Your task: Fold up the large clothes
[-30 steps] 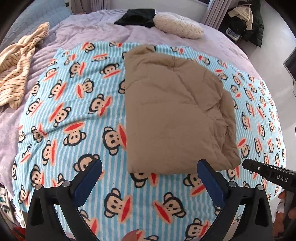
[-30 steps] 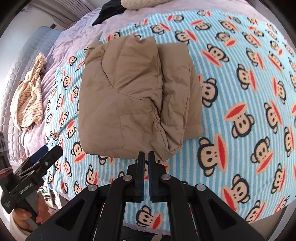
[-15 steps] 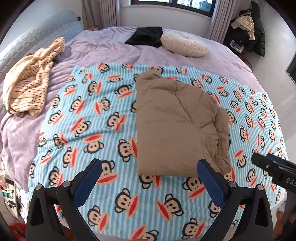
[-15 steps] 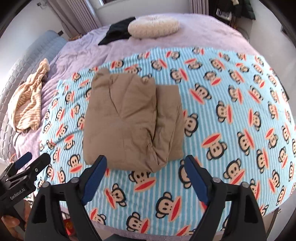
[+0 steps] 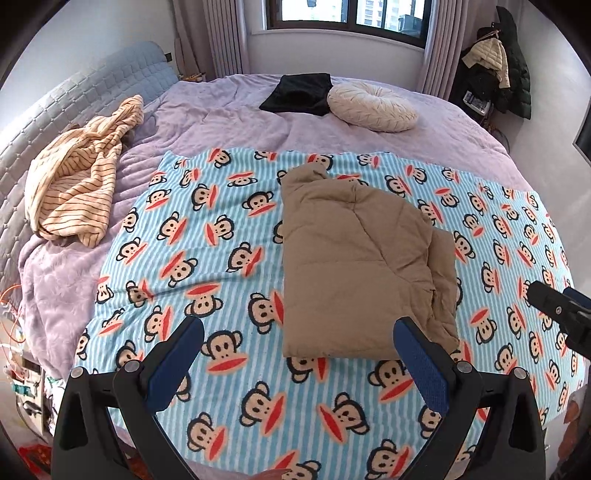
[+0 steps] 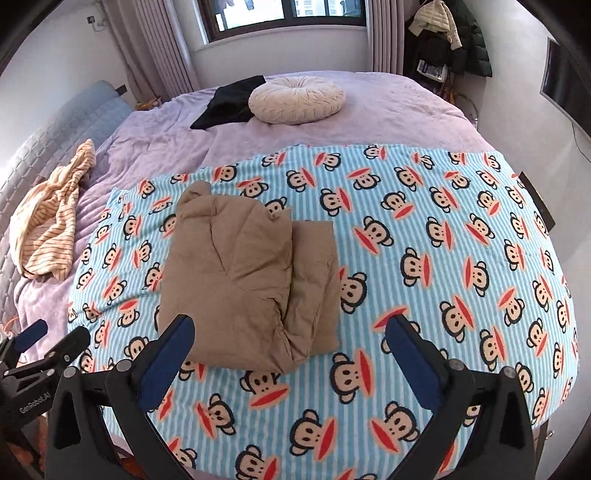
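My left gripper [image 5: 297, 354]: wide open, holding nothing | my right gripper [image 6: 290, 350]: wide open, holding nothing | jacket [image 5: 362, 266]: folded on blanket [image 5: 207, 258], untouched | right view only: black tag [image 6: 537, 201] at blanket edge

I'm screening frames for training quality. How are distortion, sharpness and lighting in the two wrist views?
Left wrist view: strong fisheye bulge, black corners, monkey-print blanket curved; folded tan garment sharp; even daylight from the window. Right wrist view: same curvature, garment sharp, window not blown out, no glare.
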